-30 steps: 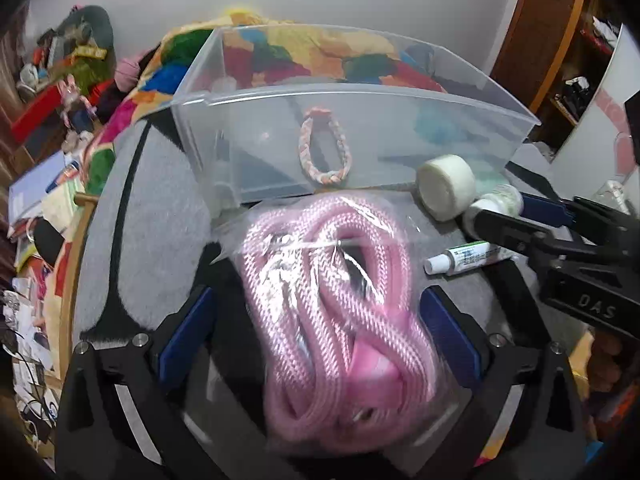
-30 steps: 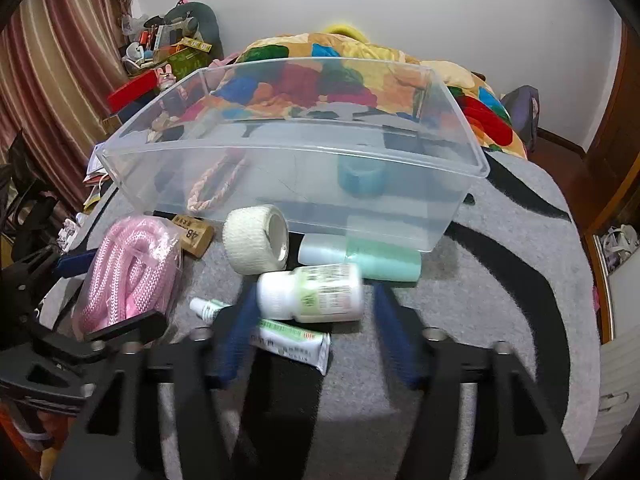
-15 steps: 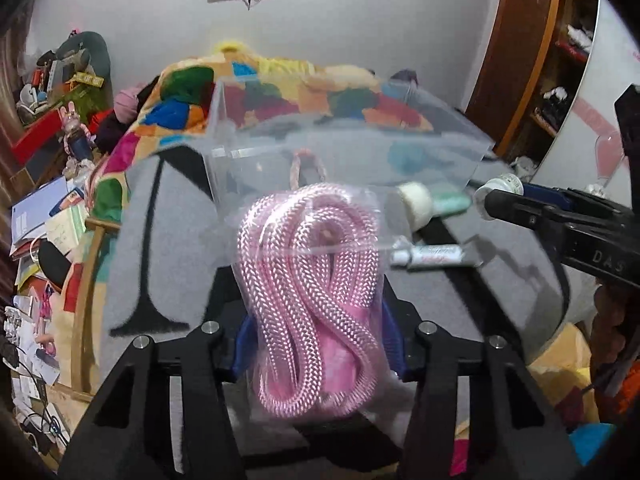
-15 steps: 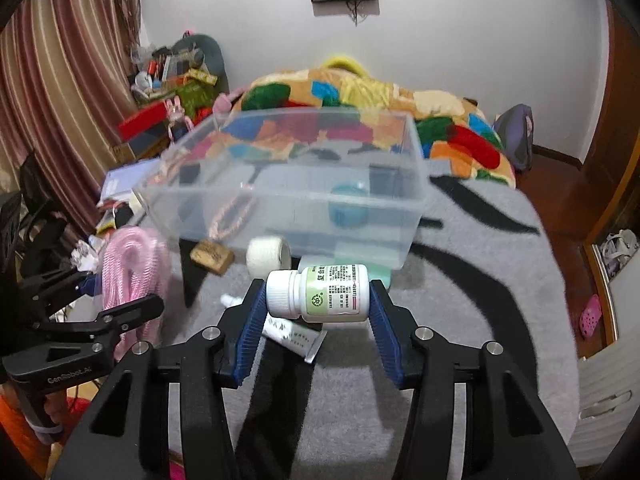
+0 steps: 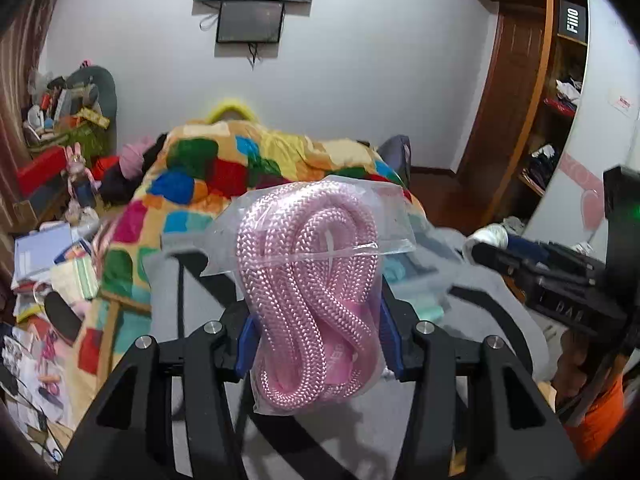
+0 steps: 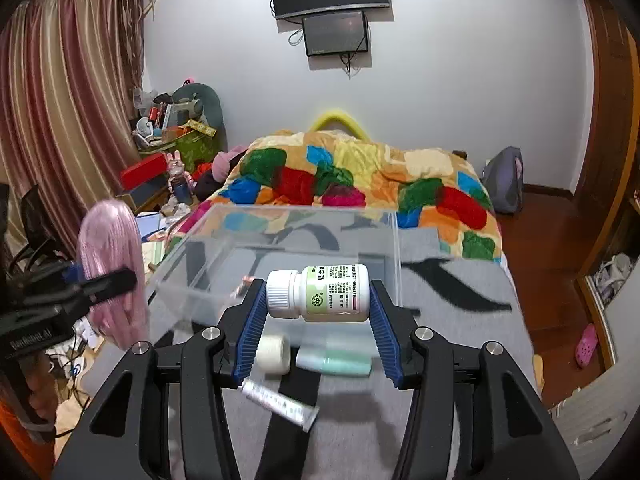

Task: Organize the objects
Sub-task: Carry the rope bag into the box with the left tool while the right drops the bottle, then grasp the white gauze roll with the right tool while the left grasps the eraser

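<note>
My left gripper (image 5: pixel 318 340) is shut on a pink rope in a clear plastic bag (image 5: pixel 308 292) and holds it high above the grey mat. The bag also shows at the left of the right wrist view (image 6: pixel 112 264). My right gripper (image 6: pixel 318 332) is shut on a white pill bottle with a green label (image 6: pixel 320 292), held sideways above the near wall of the clear plastic bin (image 6: pixel 288 256). On the mat below lie a white tape roll (image 6: pixel 274 354), a mint green bottle (image 6: pixel 336 362) and a small tube (image 6: pixel 280 400).
The bin stands on a grey mat with black stripes (image 6: pixel 460 320). Behind it is a bed with a patchwork blanket (image 6: pixel 360 180). Clutter lies on the floor at the left (image 5: pixel 40 272). A wooden wardrobe (image 5: pixel 520 120) stands at the right.
Both grippers closed on their objects and rose: the left lifted the bagged pink rope off the mat, the right lifted the pill bottle. Both views now look over the bin.
</note>
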{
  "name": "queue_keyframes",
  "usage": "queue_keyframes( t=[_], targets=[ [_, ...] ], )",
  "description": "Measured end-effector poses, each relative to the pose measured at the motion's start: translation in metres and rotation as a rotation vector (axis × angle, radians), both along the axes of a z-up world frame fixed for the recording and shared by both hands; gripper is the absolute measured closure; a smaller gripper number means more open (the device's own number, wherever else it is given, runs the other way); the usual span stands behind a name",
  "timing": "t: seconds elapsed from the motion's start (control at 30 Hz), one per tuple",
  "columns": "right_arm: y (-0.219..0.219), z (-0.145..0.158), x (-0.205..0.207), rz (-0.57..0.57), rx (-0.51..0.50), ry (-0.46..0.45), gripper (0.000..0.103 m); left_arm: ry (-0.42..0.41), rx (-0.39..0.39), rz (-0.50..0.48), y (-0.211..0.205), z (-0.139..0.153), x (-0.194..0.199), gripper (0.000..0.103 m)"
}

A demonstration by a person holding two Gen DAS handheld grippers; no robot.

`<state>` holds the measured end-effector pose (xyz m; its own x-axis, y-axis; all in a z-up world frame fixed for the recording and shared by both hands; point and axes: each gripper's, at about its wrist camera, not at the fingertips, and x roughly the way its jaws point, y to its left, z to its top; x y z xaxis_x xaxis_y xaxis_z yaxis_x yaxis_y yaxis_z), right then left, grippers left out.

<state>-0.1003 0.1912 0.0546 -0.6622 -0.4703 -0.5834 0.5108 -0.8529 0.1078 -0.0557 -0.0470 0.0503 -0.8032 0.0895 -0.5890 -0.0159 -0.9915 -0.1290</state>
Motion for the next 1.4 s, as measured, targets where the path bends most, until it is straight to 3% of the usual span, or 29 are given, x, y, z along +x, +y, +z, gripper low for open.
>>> queue_keyframes(
  t=[0.27,0.67,0.77,0.87,1.07,1.4],
  targets=[
    [-0.024,-0.003,-0.037,0.002,0.026,-0.019,0.056,-0.013,-0.003,0.009,-0.005,0.007,-0.04,0.053],
    [-0.068,-0.055,-0.082,0.041,0.133,-0.157,0.056,-0.178,0.018,-0.003,-0.004,-0.041,-0.108,0.054],
    [-0.078,-0.064,-0.083,0.068,0.172,-0.169,0.056,-0.24,0.021,-0.017,-0.004,-0.055,-0.118,0.065],
    [-0.082,-0.068,-0.083,0.094,0.193,-0.181,0.056,-0.27,0.038,-0.026,-0.005,-0.064,-0.121,0.065],
    [-0.08,-0.063,-0.074,0.104,0.214,-0.157,0.054,-0.241,0.029,-0.027,-0.002,-0.054,-0.108,0.064],
    [-0.054,-0.034,-0.045,0.096,0.166,-0.08,0.049,-0.135,-0.049,-0.011,0.008,-0.025,-0.063,0.039]
  ],
)
